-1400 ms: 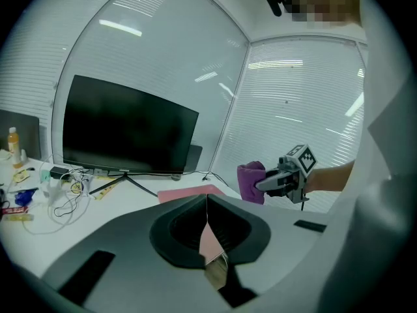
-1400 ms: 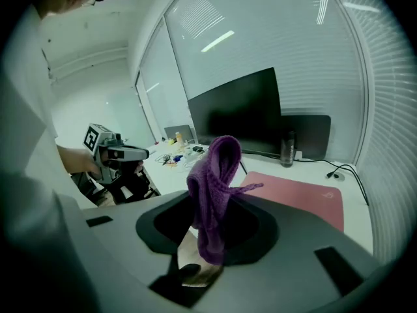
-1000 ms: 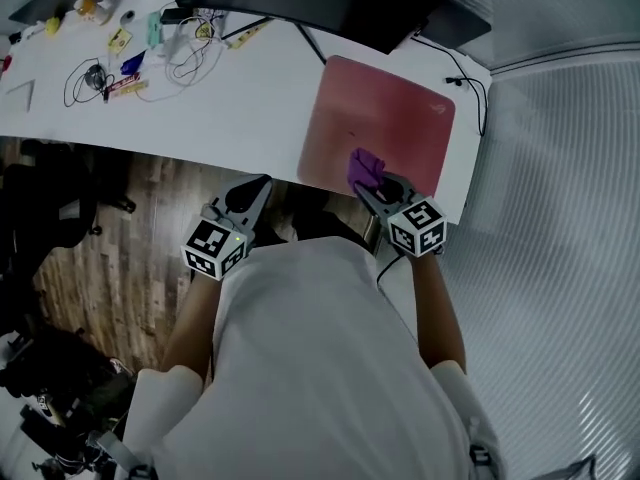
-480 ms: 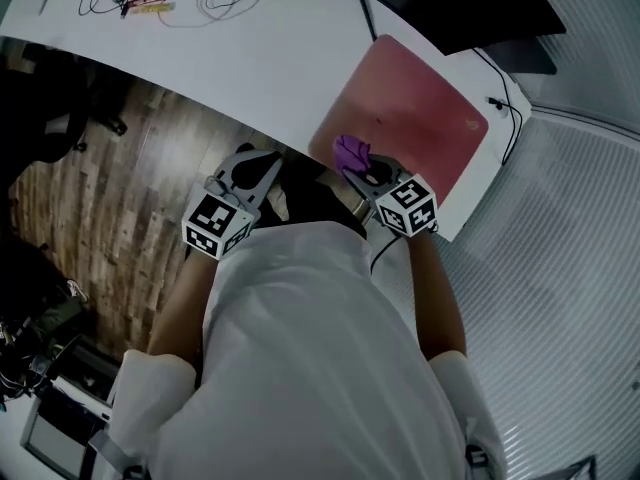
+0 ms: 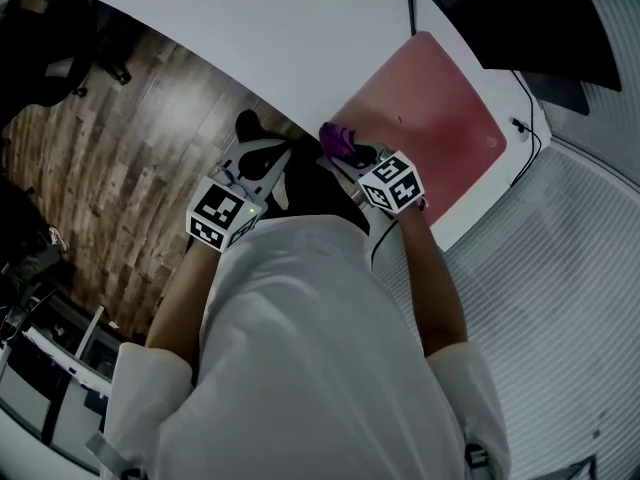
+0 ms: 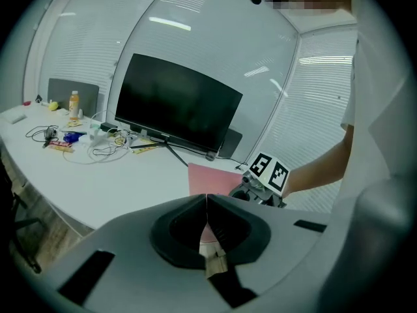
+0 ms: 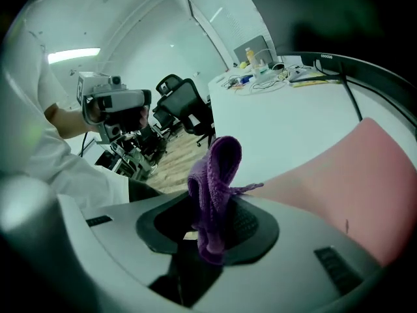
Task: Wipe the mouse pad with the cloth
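The pink mouse pad (image 5: 425, 118) lies on the white desk (image 5: 270, 38) near its front right corner, also seen as a pink mouse pad (image 7: 352, 181) in the right gripper view and a mouse pad (image 6: 212, 178) in the left gripper view. A purple cloth (image 5: 338, 140) is bunched up in my right gripper (image 5: 348, 154), which is shut on it at the pad's near edge; the cloth (image 7: 215, 188) stands up between the jaws. My left gripper (image 5: 270, 158) is shut and empty, held off the desk's front edge over the floor.
A black monitor (image 6: 176, 106) stands behind the pad, with its stand and a cable (image 5: 525, 118) at the desk's right end. Cables and small items (image 6: 71, 135) lie on the desk's left part. Office chairs (image 7: 186, 106) stand on the wooden floor (image 5: 130, 148).
The head view has swung down and left, so the desk has slid up and right. My right gripper with the cloth has come back toward the pad's near edge. The left gripper has barely shifted.
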Motion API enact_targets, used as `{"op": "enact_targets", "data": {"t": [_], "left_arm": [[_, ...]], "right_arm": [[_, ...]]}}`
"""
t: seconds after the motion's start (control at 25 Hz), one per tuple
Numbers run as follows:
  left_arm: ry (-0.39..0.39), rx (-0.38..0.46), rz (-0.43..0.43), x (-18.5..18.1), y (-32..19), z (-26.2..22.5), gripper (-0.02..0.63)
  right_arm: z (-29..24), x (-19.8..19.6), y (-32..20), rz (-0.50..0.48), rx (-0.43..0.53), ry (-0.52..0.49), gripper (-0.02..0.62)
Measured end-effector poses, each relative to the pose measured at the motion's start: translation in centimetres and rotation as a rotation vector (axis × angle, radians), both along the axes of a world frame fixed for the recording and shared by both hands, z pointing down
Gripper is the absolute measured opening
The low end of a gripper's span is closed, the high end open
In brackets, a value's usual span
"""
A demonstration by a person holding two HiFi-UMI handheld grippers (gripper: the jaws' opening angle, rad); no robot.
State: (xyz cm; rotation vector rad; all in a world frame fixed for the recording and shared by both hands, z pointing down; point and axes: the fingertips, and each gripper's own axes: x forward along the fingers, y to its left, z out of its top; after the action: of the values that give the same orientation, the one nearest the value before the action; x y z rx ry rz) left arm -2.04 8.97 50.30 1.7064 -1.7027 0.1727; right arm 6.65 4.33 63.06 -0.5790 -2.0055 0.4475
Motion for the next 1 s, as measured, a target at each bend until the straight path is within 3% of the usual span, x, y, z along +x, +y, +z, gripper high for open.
{"op": "enact_targets", "data": {"t": [0.44, 1.0], "left_arm": [[0.013, -0.035, -0.041, 1.4, 0.4, 1.3, 0.018], [0.006, -0.054, -0.044, 1.8, -0.8, 1.3, 0.018]], "right_arm": [[5.3, 0.6, 0.9, -0.007, -0.049, 0.117, 0.134], [7.1, 0.0, -1.5, 0.002, 0.031, 0.124, 0.133]]}}
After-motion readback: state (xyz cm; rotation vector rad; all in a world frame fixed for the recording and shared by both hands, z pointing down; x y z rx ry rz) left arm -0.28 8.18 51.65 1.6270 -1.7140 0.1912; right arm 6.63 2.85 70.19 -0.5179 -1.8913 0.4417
